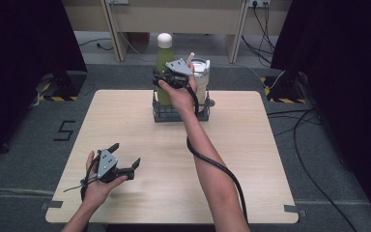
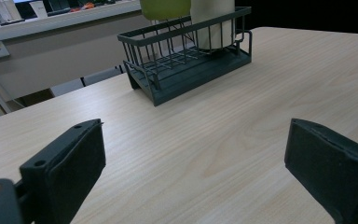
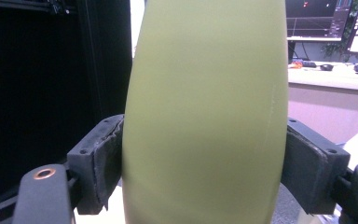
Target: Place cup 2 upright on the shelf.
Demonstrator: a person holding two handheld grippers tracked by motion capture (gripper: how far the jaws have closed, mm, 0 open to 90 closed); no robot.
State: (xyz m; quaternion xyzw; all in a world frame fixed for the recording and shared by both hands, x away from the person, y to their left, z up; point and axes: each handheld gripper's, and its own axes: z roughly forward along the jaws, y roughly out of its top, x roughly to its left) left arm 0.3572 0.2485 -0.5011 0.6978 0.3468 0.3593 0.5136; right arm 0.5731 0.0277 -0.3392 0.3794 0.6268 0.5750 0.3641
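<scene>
- The olive-green metal bottle with a white cap [image 1: 164,72] stands upright in the left end of the dark wire basket [image 1: 160,114] at the far edge of the pale wooden surface [image 1: 251,159], beside a white lidded tumbler [image 1: 202,79].
- The right hand-held gripper [image 1: 170,77] is clamped on the bottle's body; in the right gripper view both pads [image 3: 103,158] press against the green bottle's sides [image 3: 205,121].
- The bottle's long axis runs vertical, straight across the line of the jaws, so by my judgement the coming move turns on going straight up or down relative to the basket rim.
- The left hand-held gripper [image 1: 125,157] rests near the surface's front left corner, jaws wide apart and empty, well apart from the basket; the right hand is far nearer.
- The left gripper view shows the basket's floor and wire wall [image 2: 186,60], with both vessels inside; the high view shows the cap.
</scene>
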